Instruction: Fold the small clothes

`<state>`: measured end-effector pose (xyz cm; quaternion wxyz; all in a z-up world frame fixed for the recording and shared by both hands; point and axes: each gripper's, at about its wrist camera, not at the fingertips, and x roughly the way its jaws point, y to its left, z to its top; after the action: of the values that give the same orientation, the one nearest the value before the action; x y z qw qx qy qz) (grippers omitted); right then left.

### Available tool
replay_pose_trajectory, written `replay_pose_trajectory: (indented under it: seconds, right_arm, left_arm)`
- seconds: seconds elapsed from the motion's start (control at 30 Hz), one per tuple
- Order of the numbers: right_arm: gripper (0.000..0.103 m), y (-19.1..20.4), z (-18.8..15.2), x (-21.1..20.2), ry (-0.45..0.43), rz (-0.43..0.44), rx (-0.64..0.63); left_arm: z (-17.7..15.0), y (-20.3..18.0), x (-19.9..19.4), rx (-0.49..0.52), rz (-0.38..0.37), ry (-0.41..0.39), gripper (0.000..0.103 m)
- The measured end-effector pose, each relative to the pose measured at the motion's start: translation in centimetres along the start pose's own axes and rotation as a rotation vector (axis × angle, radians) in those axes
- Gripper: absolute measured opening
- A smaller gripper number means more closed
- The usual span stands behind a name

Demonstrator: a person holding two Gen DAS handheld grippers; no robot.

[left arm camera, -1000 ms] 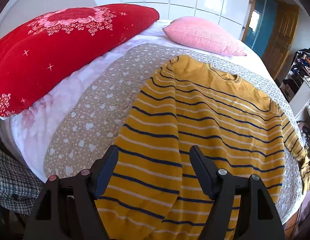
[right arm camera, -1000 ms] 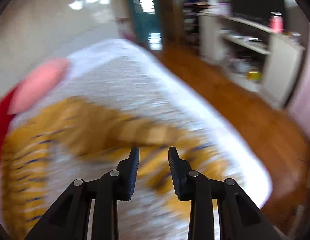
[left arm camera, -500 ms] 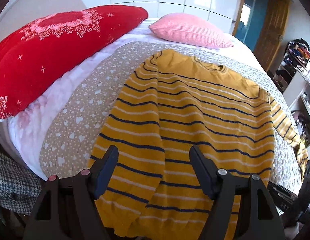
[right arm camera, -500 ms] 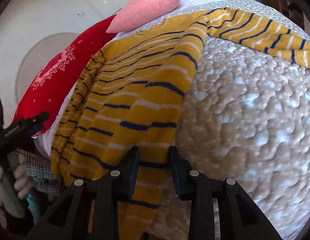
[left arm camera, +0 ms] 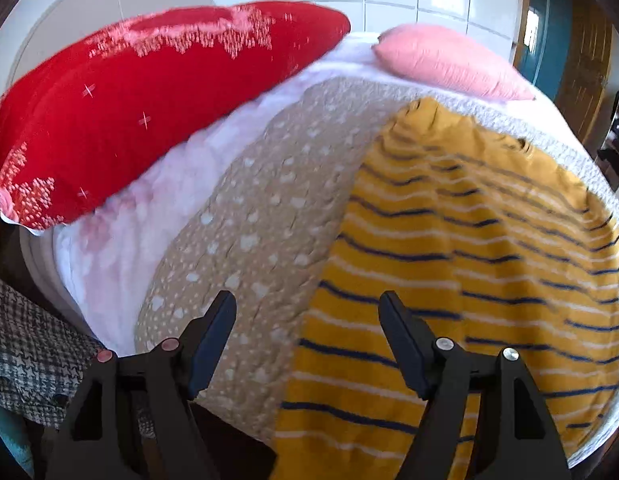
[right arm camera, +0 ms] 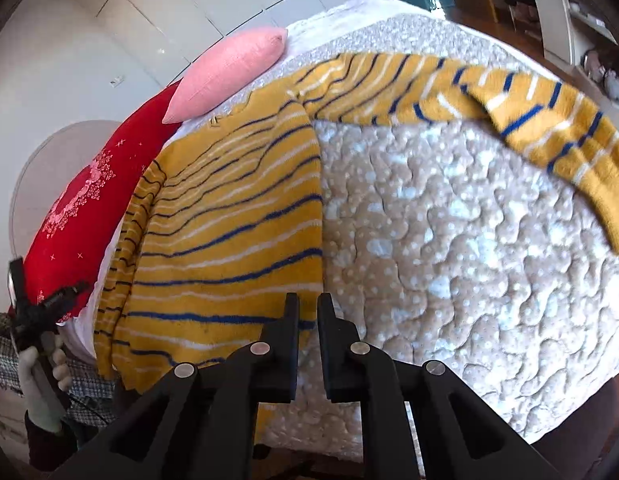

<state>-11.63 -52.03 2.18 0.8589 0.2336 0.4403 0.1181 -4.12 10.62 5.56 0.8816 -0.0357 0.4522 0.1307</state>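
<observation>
Mustard-yellow knit sweater with navy and white stripes [right arm camera: 229,216] lies spread flat on the beige quilted bedspread with white hearts [right arm camera: 449,240], hem at the bed's near edge, 1 sleeve [right arm camera: 509,108] stretched out sideways. Looks soft, light, floppy; will likely sag and drag on the quilt, so I'd pinch hem corners or the side seam, not mid-panel. Right tongs [right arm camera: 307,308] closing at the hem's side edge; can't tell if fabric is between the jaws. Left tongs [left arm camera: 307,320] wide open, empty, over the opposite side edge. Other sleeve seems tucked, unclear. Hem partly hidden. Red embroidered pillow [left arm camera: 149,100] and pink pillow [left arm camera: 449,60] beyond.
</observation>
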Motion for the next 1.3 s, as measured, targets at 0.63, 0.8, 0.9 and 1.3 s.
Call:
replay_pose_trajectory:
  seconds: [0.63, 0.8, 0.9, 1.3]
  right_arm:
    - [0.015, 4.7, 2.4, 0.5, -0.044, -0.173, -0.091]
    - [0.028, 8.7, 4.0, 1.9, -0.031, -0.172, -0.181]
    - [0.039, 14.3, 5.0, 3.9, 0.003, -0.111, -0.324]
    - [0.056, 43.6, -6.6, 18.7, 0.081, 0.094, -1.315]
  left_arm:
    - [7.6, 9.2, 6.6, -0.059, 0.144, 0.019, 0.004]
    - [10.2, 13.6, 8.6, -0.158, 0.209, 0.015, 0.012]
    - [9.4, 16.4, 7.4, -0.255, 0.108, 0.001, 0.023]
    - [-1.6, 23.7, -0.5, -0.433, 0.020, -0.073, 0.050]
